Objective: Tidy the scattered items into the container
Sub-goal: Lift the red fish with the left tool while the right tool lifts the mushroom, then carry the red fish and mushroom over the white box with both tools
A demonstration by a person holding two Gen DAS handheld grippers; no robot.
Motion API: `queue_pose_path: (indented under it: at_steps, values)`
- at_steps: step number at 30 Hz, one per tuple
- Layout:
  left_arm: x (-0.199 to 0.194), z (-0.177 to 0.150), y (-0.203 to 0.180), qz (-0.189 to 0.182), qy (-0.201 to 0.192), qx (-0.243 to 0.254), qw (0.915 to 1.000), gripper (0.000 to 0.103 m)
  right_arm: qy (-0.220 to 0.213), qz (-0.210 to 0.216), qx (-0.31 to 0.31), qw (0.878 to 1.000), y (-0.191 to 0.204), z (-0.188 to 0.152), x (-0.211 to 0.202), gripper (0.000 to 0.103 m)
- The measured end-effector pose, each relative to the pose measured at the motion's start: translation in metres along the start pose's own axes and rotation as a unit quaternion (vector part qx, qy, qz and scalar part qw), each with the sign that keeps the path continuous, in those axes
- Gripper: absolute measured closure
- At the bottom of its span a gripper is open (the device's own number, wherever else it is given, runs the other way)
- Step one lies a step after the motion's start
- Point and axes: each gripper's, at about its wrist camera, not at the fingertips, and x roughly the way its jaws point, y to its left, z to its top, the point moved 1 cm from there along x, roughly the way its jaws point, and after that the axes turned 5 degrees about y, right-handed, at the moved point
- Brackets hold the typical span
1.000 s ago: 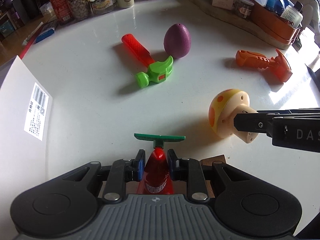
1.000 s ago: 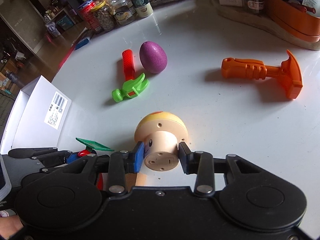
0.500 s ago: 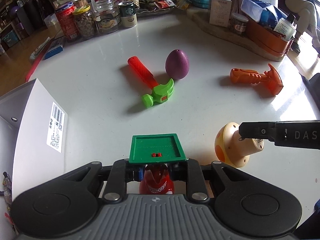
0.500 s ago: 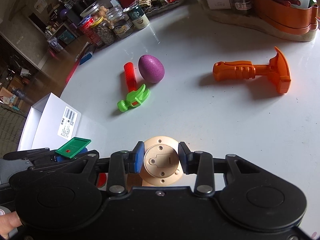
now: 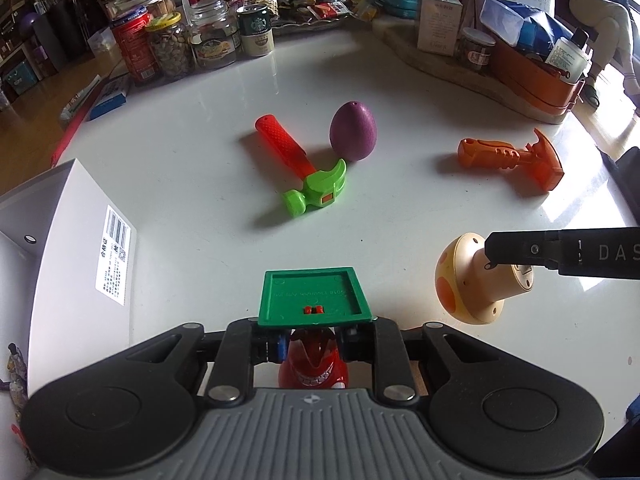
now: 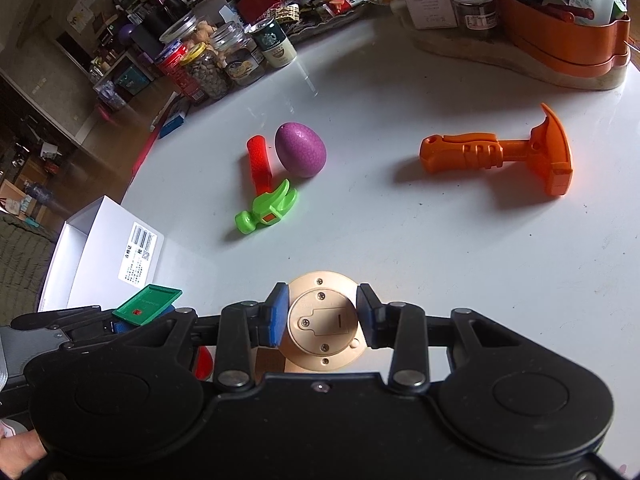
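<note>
Mushroom toy (image 6: 322, 322): clamped by stem in right gripper (image 6: 322, 316), long axis along fingers, cap forward. Red figure (image 5: 313, 364): clamped in left gripper (image 5: 310, 346), green base (image 5: 314, 294) forward.

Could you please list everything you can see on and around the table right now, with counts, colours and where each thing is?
red toy figure on a green base: 1, red and green, held off the table in the left gripper
mushroom toy: 1, yellow cap with orange spots, cream stem, held in the right gripper
toy hammer: 1, green head, red handle, mid table
egg: 1, purple, just beside the hammer's handle
toy axe: 1, orange, right side of the table
box: 1, white with a barcode label, open, left edge
jars and cans: several, mixed colours, far edge
orange tray: 1, holding bottles and packets, far right
table: 1, white
left gripper: black, shut on the figure
right gripper: black, blue pads, shut on the mushroom's stem
</note>
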Motion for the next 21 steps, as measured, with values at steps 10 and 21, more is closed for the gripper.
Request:
queue_pose_path:
  at_steps: [10,21]
  values:
    - [-0.035,0.005,0.016,0.002,-0.022,-0.006,0.9997,0.081,-0.010,-0.017,-0.013,1.000,0.007,0.007,-0.013,0.064]
    - [-0.117,0.011,0.065,0.025,-0.079,-0.030,0.9961,0.081,0.002,-0.042,-0.020,0.999,0.019,0.001,-0.017,0.064]
